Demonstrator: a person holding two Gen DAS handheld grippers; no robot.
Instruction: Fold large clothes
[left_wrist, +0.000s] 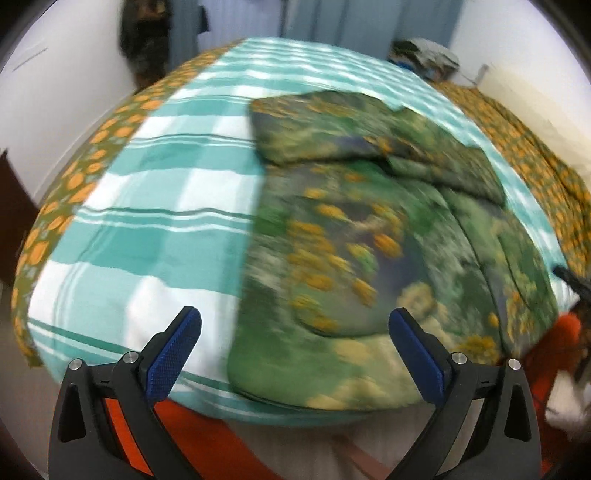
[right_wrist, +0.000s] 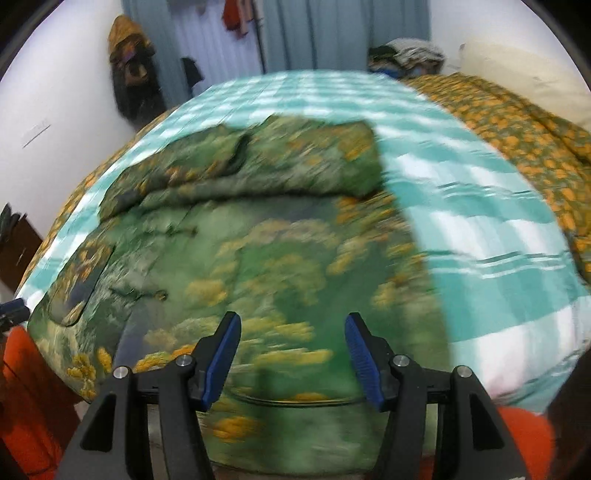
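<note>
A green garment with yellow flower print (left_wrist: 369, 236) lies spread on the teal-and-white checked bed cover (left_wrist: 155, 192), its far part folded over onto itself. My left gripper (left_wrist: 294, 323) hangs open above the garment's near left edge, with nothing between its blue pads (left_wrist: 173, 358). In the right wrist view the same garment (right_wrist: 266, 251) fills the middle, and my right gripper (right_wrist: 292, 328) stands open above its near edge, holding nothing. Both views are blurred by motion. The left gripper's tip (right_wrist: 13, 312) shows at the far left of the right wrist view.
An orange-flowered sheet (right_wrist: 517, 140) lies bunched along the bed's right side, with a pile of clothes (right_wrist: 406, 55) at the far end. Curtains and white walls stand behind. Orange fabric (right_wrist: 26, 398) shows below the bed's near edge.
</note>
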